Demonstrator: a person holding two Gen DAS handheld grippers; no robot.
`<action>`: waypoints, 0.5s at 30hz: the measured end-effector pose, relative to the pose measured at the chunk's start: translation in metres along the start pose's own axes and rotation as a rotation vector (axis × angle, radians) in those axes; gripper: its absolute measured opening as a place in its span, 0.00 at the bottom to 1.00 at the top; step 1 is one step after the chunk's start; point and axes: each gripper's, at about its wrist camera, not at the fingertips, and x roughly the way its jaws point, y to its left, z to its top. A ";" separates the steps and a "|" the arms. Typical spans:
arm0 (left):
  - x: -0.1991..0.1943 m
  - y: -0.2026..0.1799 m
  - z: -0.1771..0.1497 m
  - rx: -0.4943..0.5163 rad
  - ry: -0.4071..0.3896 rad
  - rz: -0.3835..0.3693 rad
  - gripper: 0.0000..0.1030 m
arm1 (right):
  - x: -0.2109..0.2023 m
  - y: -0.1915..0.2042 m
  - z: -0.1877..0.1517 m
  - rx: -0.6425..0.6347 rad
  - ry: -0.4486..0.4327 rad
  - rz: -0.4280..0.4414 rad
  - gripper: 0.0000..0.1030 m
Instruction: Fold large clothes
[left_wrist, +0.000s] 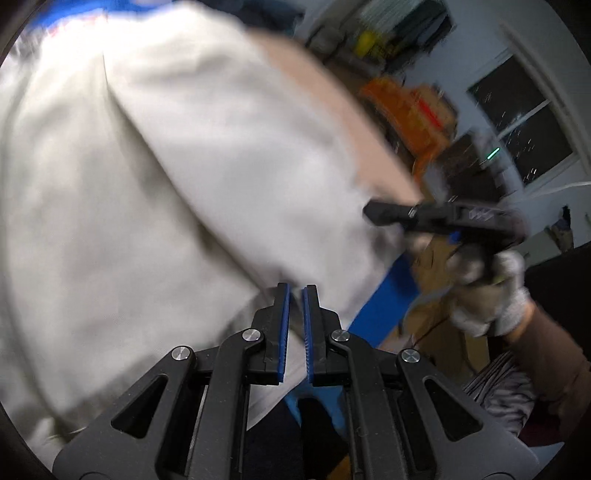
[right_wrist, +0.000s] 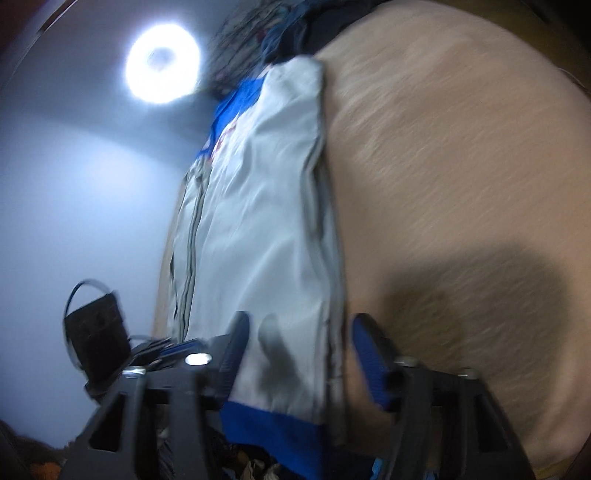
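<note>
The light grey garment (left_wrist: 155, 177), apparently a jacket with a blue hem band, is the landmark here. It lies on a tan surface (left_wrist: 332, 96).

In the left wrist view the garment fills the field ahead and to the left of the left gripper (left_wrist: 295, 295). The blue-padded fingers (left_wrist: 283, 332) stand nearly parallel with only a narrow slot between them. Cloth shows behind that slot, but I cannot tell whether any is pinched there. To the right of the garment's near edge, the right gripper (left_wrist: 376, 213) comes in from the side, held by a gloved hand (left_wrist: 491, 291); its tip is at or just beside the cloth edge.

In the right wrist view the garment (right_wrist: 266, 221) runs lengthwise straight away from the right gripper (right_wrist: 299, 350), its blue hem (right_wrist: 269, 428) nearest. The jaws stand wide apart, straddling the hem end and gripping nothing; the tan surface (right_wrist: 461, 166) stretches to the garment's right.

Judging from this, the next grab turns on that hem end: its long axis points away from the right gripper, which is the better placed of the two.
</note>
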 end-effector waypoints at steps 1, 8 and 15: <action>0.003 0.002 -0.003 0.005 -0.020 -0.001 0.03 | 0.003 0.004 -0.002 -0.014 0.006 -0.025 0.27; -0.025 0.000 0.002 -0.013 -0.064 -0.027 0.04 | -0.011 0.049 -0.012 -0.113 -0.060 -0.074 0.08; -0.115 -0.006 -0.008 0.059 -0.260 0.020 0.04 | -0.006 0.068 -0.010 -0.142 -0.067 -0.201 0.07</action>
